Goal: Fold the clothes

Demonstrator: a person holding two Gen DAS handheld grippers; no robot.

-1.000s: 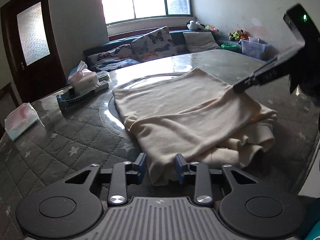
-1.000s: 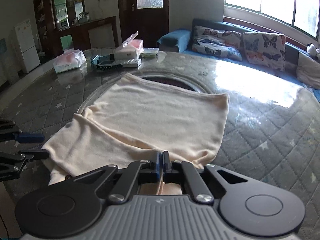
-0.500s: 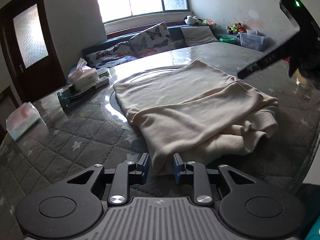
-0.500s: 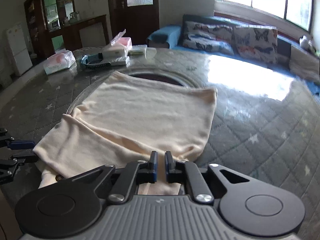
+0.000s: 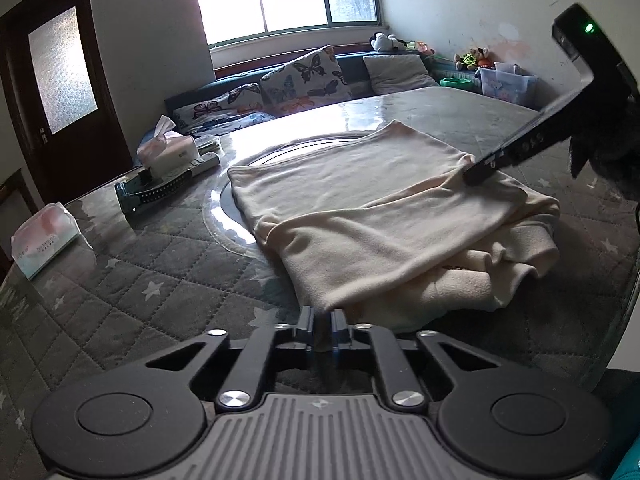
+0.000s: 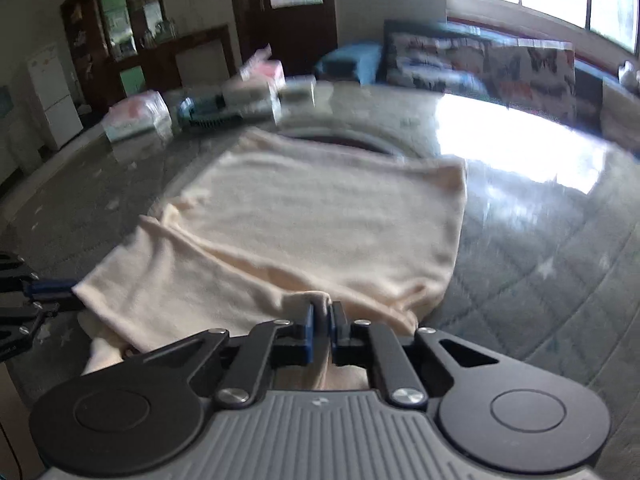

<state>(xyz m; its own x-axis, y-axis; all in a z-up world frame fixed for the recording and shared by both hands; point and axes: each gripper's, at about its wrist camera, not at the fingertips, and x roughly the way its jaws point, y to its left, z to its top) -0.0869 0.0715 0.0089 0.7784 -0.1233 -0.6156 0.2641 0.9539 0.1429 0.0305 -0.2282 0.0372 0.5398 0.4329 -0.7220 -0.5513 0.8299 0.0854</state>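
A cream garment [image 5: 380, 208] lies partly folded on the grey quilted table, its upper layer draped over bunched fabric at the near right. My left gripper [image 5: 322, 316] sits at the near corner of the upper layer, its jaws closing to a thin gap with the corner tip between the pads. In the blurred right wrist view, the garment [image 6: 320, 220] spreads ahead and my right gripper [image 6: 322, 312] is closing on a raised fold of its near hem. The left gripper [image 6: 60, 296] shows at the garment's left corner. The right gripper [image 5: 476, 172] rests on the far right edge.
A tissue box [image 5: 168, 152], a dark ridged object [image 5: 156, 194] and a soft tissue pack [image 5: 42, 240] stand on the table's far left. A round glass turntable [image 5: 224, 216] lies under the garment. The table edge [image 5: 624, 320] curves close on the right. A sofa with cushions runs behind.
My left jaws went from standing apart around the garment corner to shut on it. The right jaws parted slightly, then closed again with a fold pushed up between them.
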